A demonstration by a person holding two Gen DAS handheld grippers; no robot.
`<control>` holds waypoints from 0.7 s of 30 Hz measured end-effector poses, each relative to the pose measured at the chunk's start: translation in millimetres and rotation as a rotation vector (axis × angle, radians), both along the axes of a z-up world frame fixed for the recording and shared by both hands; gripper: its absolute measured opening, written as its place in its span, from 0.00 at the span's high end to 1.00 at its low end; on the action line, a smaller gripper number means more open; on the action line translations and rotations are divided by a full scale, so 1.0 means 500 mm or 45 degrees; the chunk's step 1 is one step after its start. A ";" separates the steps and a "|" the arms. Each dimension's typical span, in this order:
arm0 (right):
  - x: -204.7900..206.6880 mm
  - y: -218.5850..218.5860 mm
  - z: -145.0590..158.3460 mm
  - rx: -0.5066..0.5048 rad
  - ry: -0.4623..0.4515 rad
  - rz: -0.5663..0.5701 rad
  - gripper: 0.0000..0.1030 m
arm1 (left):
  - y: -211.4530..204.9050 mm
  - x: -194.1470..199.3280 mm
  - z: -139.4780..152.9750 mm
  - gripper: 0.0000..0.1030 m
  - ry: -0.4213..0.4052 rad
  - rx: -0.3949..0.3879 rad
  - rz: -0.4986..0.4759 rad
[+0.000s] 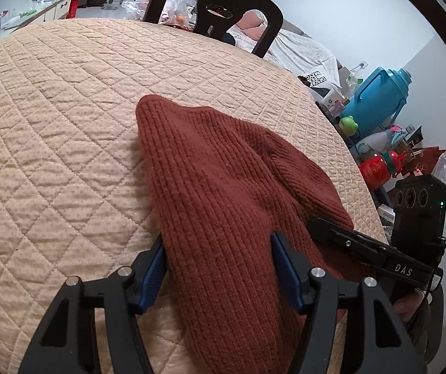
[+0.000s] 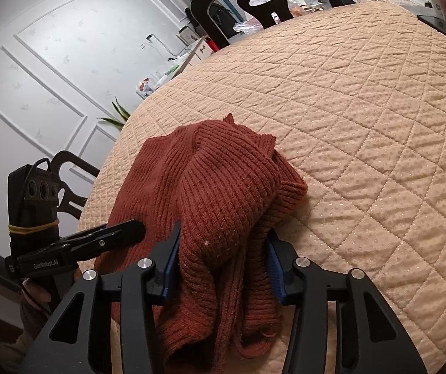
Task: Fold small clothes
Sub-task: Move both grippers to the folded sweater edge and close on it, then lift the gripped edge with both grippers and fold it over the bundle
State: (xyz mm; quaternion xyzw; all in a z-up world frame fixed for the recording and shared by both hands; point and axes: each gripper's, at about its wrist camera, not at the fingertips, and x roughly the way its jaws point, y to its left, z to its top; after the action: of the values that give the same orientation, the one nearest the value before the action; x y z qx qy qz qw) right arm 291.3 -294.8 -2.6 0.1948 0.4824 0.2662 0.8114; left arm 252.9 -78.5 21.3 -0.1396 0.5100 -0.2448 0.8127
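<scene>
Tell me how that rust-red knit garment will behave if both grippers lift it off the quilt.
The rust-red knit garment is likely floppy: it slumps in soft folds between the right gripper fingers. Its thick ribbing suggests some weight, so unheld parts would probably sag. The coarse knit should resist slipping from the left gripper, and may drag on the quilted cover.

Between the blue-padded black left gripper (image 1: 218,268) lies a rust-red ribbed knit garment (image 1: 223,193); beyond it spreads a peach diamond-quilted table cover (image 1: 67,118), a turquoise plastic jug (image 1: 379,99) right.
</scene>
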 end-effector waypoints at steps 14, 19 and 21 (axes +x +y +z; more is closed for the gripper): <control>-0.017 0.023 0.032 -0.061 -0.074 -0.029 0.64 | 0.004 -0.009 0.012 0.53 -0.017 0.007 0.022; -0.024 0.027 0.040 -0.055 -0.088 -0.032 0.65 | 0.000 -0.020 0.023 0.53 -0.061 0.051 0.022; -0.027 0.032 0.042 -0.058 -0.095 -0.032 0.65 | 0.001 -0.023 0.027 0.53 -0.070 0.059 0.026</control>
State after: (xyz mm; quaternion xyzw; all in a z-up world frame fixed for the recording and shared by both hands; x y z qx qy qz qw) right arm 277.9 -279.0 18.6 0.1722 0.4551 0.2523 0.8364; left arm 241.3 -78.0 34.7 -0.1192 0.4917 -0.2285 0.8318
